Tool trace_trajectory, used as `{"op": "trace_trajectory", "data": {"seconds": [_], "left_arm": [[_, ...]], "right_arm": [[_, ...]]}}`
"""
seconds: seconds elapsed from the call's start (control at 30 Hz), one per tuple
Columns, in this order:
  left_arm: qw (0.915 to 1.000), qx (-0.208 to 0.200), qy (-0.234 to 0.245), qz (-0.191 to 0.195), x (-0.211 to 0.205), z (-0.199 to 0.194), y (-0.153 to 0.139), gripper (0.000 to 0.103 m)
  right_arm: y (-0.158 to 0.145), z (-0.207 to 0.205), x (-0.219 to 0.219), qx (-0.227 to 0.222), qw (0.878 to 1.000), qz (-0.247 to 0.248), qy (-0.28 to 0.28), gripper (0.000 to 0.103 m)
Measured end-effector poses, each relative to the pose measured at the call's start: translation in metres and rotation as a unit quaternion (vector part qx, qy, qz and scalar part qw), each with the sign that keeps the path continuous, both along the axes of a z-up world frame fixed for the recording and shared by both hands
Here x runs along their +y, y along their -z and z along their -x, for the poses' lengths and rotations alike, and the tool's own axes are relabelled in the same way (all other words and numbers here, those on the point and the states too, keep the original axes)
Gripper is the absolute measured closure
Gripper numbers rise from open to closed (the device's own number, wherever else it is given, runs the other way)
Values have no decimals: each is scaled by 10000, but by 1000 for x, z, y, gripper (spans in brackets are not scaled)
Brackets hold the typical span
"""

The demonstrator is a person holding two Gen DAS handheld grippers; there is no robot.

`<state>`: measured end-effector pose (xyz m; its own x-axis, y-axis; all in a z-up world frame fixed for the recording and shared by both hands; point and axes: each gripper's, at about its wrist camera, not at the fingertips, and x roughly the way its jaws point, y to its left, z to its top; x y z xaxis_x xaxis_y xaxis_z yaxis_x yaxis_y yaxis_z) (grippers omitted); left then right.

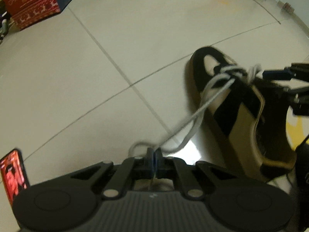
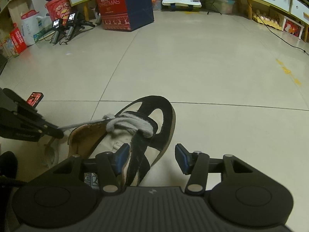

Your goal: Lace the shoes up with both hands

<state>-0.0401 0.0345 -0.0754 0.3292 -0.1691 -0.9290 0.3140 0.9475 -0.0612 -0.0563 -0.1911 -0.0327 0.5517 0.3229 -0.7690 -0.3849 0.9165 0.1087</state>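
Both jaws differed: your left gripper pinched the lace taut; your right gripper gaped over the shoe. Harder pulling could have dragged the shoe or unthreaded the lace.

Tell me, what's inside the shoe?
Looking into the shoe, only its tan lining shows, with nothing lying in the visible part. The white lace crosses on top. The toe end stays hidden under the black straps, so anything there can't be seen.

Black-and-cream shoe on tile, white lace pulled taut.
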Motion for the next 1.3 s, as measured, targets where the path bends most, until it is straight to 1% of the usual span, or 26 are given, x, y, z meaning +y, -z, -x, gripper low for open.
{"op": "trace_trajectory", "data": {"seconds": [0.33, 0.47, 0.53, 0.63, 0.67, 0.73, 0.8, 0.83, 0.93, 1.0, 1.13, 1.23, 1.3], "left_arm": [[9987, 405, -117, -277, 32, 21, 15, 101], [9978, 532, -244, -317, 40, 23, 21, 101], [9973, 605, -174, -381, 39, 24, 25, 101], [9966, 699, 82, -421, 30, 21, 29, 100], [9967, 679, 112, -434, 28, 20, 29, 97], [9973, 585, 189, -396, 25, 18, 27, 88], [9984, 413, 258, -271, 22, 16, 22, 69], [9988, 326, 294, -211, 20, 15, 20, 67], [9987, 62, 485, -151, 5, 10, 12, 66], [9978, -166, 639, -57, -2, 12, 5, 66], [9951, -513, 818, 190, -17, -1, -4, 66], [9932, -624, 871, 465, -24, -12, -9, 66], [9916, -602, 979, 597, -26, -18, -11, 66]], "right_arm": [[1, 0, -1, -43, 10000, 28, -21, 47], [1, 0, -2, -67, 9999, 51, -66, 47], [1, 1, -2, -85, 9999, 65, -73, 47], [0, 1, -2, -86, 9999, 70, -60, 47], [0, 1, -2, -90, 9999, 80, -67, 47], [-1, 1, -2, -114, 9998, 108, -100, 47], [-1, 2, -1, -131, 9998, 126, -116, 47], [-1, 2, 0, -140, 9997, 135, -125, 47], [-2, 3, 1, -165, 9996, 161, -150, 47], [-3, 4, 2, -198, 9995, 181, -185, 47], [-6, 5, 7, -324, 9987, 207, -337, 48], [-8, 5, 11, -433, 9975, 234, -508, 52], [-10, 6, 16, -591, 9947, 355, -769, 56]]}}
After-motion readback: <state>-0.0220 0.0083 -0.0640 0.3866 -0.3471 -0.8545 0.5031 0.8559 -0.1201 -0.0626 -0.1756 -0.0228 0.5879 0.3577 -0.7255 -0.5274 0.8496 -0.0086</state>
